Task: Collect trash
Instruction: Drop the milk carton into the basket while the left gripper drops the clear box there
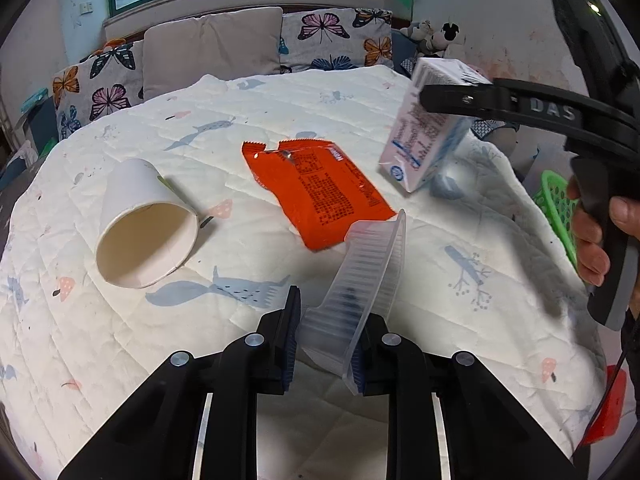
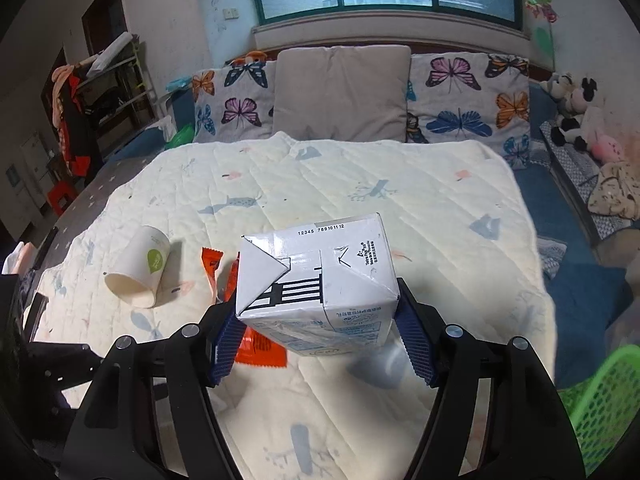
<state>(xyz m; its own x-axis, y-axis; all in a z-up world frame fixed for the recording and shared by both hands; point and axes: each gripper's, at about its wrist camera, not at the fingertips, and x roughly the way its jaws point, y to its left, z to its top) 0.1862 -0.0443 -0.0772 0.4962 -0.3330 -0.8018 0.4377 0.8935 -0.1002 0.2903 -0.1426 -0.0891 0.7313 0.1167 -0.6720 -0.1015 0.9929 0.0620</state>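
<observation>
One milk carton (image 2: 320,288) is clamped by the right gripper (image 2: 320,332). One clear plastic tray (image 1: 360,292) is pinched by the left gripper (image 1: 326,344). One paper cup (image 1: 146,226) and one orange wrapper (image 1: 320,192) are left on the quilt (image 1: 280,104).

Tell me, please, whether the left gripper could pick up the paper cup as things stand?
Probably not yet: the left gripper is already shut on a clear plastic tray. The paper cup lies unobstructed on the quilt.

Both your wrist cameras are hovering close above the white quilted bed (image 1: 280,92), facing the window, sharing the white paper cup (image 2: 138,268).
</observation>
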